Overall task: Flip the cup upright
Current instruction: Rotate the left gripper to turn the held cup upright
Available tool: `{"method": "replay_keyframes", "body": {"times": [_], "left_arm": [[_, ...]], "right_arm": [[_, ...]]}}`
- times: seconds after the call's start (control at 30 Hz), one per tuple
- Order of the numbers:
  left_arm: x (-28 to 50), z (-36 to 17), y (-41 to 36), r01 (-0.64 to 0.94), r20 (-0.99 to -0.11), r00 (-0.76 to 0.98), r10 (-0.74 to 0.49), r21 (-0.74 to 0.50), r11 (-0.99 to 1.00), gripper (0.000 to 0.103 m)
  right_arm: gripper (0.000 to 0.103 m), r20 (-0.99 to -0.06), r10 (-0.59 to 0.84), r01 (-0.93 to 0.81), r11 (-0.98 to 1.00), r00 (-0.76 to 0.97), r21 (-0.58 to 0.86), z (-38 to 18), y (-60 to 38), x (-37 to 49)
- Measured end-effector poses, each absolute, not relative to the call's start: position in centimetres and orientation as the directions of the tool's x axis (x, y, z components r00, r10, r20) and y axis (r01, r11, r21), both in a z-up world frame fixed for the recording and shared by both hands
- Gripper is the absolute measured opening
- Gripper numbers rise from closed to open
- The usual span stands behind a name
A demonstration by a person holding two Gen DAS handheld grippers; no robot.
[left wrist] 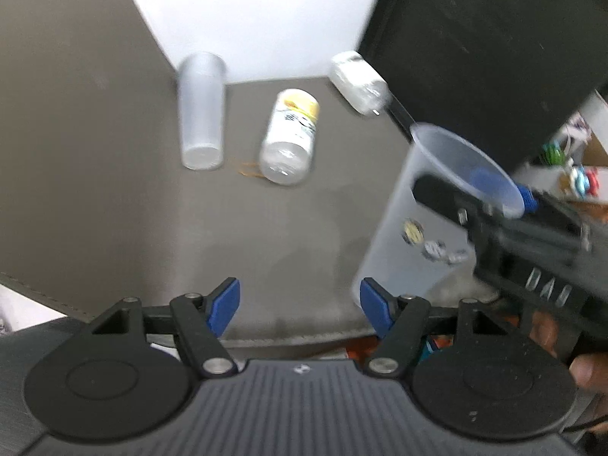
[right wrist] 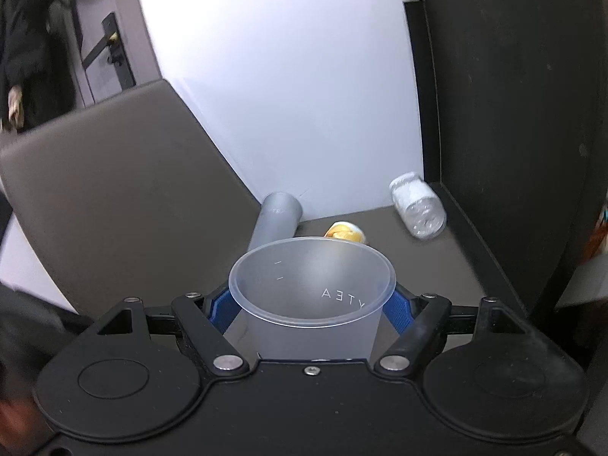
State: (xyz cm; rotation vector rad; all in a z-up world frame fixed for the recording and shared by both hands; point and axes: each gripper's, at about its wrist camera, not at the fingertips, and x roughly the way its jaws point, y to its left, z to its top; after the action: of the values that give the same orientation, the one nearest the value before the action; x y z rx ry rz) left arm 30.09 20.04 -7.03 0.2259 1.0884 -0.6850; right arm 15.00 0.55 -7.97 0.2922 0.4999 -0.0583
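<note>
My right gripper (right wrist: pixel 311 306) is shut on a frosted translucent cup (right wrist: pixel 311 304), gripping its sides just under the rim, mouth up. In the left wrist view the same cup (left wrist: pixel 410 228) stands upright at the right, with the right gripper (left wrist: pixel 471 193) clamped on its rim region; whether its base touches the table I cannot tell. My left gripper (left wrist: pixel 300 306) is open and empty, low at the table's near edge, left of the cup. A second frosted cup (left wrist: pixel 201 110) lies on its side at the back, also in the right wrist view (right wrist: pixel 275 220).
A yellow-labelled bottle (left wrist: pixel 290 136) and a white-wrapped jar (left wrist: pixel 357 81) lie on their sides on the grey-brown table (left wrist: pixel 114 190). A white wall (left wrist: pixel 247 11) backs it; a dark panel (left wrist: pixel 494 38) stands at the right. Colourful clutter (left wrist: pixel 570 167) sits far right.
</note>
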Motion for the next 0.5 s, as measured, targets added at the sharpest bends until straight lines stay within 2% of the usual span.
{"method": "replay_keyframes", "body": {"times": [0.5], "left_arm": [[33.2,-3.0,20.8,0.551,-0.815,0.376,-0.442,-0.187,0.813,0.070]], "right_arm": [[0.076,-0.458,-0.088,0.157,0.981,0.884,0.115,-9.5,2.6,15.9]]}}
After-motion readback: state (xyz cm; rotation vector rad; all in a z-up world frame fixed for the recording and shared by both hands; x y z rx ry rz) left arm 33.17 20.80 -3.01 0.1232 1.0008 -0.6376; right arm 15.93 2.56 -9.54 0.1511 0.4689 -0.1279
